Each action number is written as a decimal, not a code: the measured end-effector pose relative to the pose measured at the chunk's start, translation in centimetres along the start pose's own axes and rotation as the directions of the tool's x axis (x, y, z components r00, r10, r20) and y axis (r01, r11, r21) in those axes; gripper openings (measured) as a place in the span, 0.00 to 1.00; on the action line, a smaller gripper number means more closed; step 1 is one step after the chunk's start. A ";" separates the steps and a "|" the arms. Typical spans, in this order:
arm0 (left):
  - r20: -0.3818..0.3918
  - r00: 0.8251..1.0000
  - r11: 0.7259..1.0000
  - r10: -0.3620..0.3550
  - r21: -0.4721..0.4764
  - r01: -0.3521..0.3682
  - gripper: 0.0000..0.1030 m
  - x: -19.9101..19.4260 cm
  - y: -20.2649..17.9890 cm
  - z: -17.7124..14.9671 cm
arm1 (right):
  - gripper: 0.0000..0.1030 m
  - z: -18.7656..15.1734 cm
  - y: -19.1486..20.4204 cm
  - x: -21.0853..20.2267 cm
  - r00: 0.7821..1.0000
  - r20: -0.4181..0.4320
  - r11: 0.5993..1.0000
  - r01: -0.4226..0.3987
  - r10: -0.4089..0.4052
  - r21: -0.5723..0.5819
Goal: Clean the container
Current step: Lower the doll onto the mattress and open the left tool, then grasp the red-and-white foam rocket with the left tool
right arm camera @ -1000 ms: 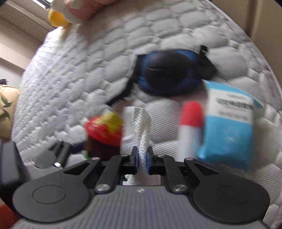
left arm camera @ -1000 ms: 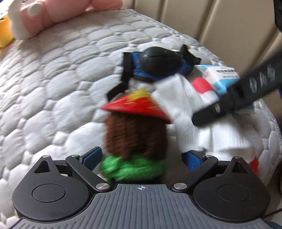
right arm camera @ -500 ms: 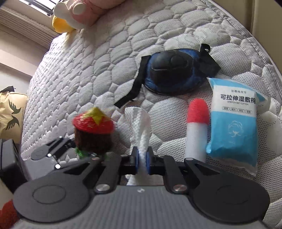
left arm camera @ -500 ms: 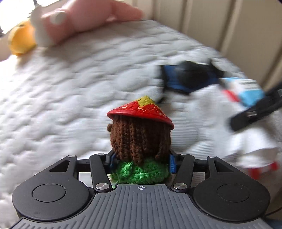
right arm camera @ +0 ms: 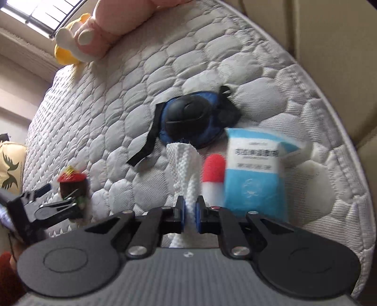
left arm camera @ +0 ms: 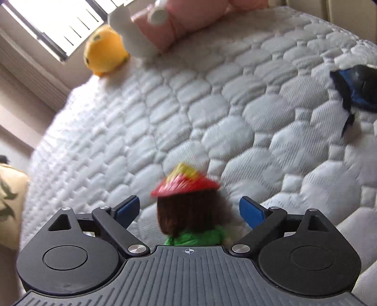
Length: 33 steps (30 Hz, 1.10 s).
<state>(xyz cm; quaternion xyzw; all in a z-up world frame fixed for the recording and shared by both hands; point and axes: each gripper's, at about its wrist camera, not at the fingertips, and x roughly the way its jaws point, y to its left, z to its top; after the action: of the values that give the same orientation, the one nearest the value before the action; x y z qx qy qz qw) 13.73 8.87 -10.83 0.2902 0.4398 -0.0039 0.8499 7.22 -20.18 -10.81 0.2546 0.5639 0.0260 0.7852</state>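
- Right now the left gripper (left arm camera: 189, 209) has its blue pads spread wide, one on each side of the crochet doll (left arm camera: 188, 207), with clear gaps showing between pad and doll.
- Doll stands upright on the quilted mattress (left arm camera: 212, 106), long axis vertical, red-and-yellow hat pointing up, brown hair facing the camera, green collar low against the gripper body.
- From the right wrist view the doll (right arm camera: 73, 186) sits far to the left on the near part of the mattress (right arm camera: 117, 94), left gripper (right arm camera: 56, 195) around it.
- Right gripper (right arm camera: 190, 211) is pinching a white wipe (right arm camera: 186, 169), pads pressed tight on it; the wipe stands up along the fingers, long axis running away from the camera.
- Just right of the wipe lies a red-capped white tube (right arm camera: 213, 174), cap pointing away, and beside that a blue wipe pack (right arm camera: 254, 174).
- Farther off, a black-and-blue padded guard (right arm camera: 190, 120) with a black strap rests on the quilt.
- At the far end, a pink plush (right arm camera: 113, 18) and a yellow plush (left arm camera: 103, 51) near the window.
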 end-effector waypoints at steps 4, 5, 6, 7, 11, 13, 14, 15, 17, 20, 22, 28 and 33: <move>0.049 0.965 0.964 -0.259 -0.052 0.261 0.97 -4.9 -5.6 1.6 | 0.10 0.7 -1.7 -1.4 0.999 0.038 0.999 -0.007 0.005 0.042; 0.043 0.929 0.928 -0.368 -0.048 0.370 0.97 -5.9 -7.6 1.7 | 0.10 0.9 -2.0 -1.8 0.999 0.047 0.999 -0.008 0.006 0.047; 0.026 0.885 0.884 -0.465 -0.036 0.466 0.97 -6.6 -9.9 1.7 | 0.10 1.1 -2.2 -2.1 0.998 0.054 0.999 -0.010 0.007 0.051; 0.009 0.836 0.836 -0.549 -0.026 0.549 0.97 -7.4 -12.1 1.7 | 0.10 1.2 -2.4 -2.3 0.998 0.060 0.998 -0.012 0.009 0.054; -0.021 0.756 0.757 -0.654 -0.016 0.654 0.97 -8.8 -18.7 1.1 | 0.10 1.5 -3.1 -2.8 0.998 0.066 0.999 -0.014 0.011 0.040; -0.066 0.762 0.765 -0.644 -0.058 0.642 0.97 -7.4 -20.5 0.9 | 0.10 1.4 -3.4 -2.8 0.998 0.062 0.999 -0.015 0.013 0.035; -0.091 0.762 0.767 -0.642 -0.084 0.636 0.97 -6.6 -21.1 0.8 | 0.10 1.3 -3.4 -2.8 0.998 0.060 0.999 -0.015 0.013 0.032; -0.105 0.759 0.766 -0.642 -0.106 0.634 0.97 -5.9 -21.4 0.7 | 0.10 1.1 -3.3 -2.7 0.998 0.057 1.000 -0.013 0.011 0.027; -0.080 0.753 0.756 -0.654 -0.119 0.644 0.85 -5.3 -20.8 0.5 | 0.10 0.9 -3.1 -2.5 0.999 0.050 1.000 -0.008 0.007 0.015; -0.055 0.746 0.748 -0.664 -0.048 0.662 0.46 -5.0 -18.7 0.2 | 0.10 0.7 -2.3 -2.0 0.999 0.035 1.000 -0.008 0.008 0.001; -0.063 0.728 0.730 -0.683 -0.029 0.683 0.43 -3.9 -16.2 0.1 | 0.10 0.8 -1.6 -1.7 1.000 0.030 1.000 -0.008 0.008 -0.005; -0.100 0.761 0.742 -0.641 0.173 0.648 0.49 -1.4 -9.5 -0.3 | 0.10 0.5 2.3 0.2 0.999 -0.005 0.997 -0.046 0.045 -0.070; -0.074 0.769 0.746 -0.634 0.200 0.635 0.88 -2.1 -6.9 -2.2 | 0.10 -1.6 7.0 3.5 0.990 -0.106 0.984 -0.111 0.096 -0.142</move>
<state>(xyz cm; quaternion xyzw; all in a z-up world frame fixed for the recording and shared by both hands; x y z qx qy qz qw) 9.03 3.76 -13.62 0.2129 0.5096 -0.3392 0.7615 8.76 -12.30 -11.24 0.2232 0.5846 0.1213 0.7705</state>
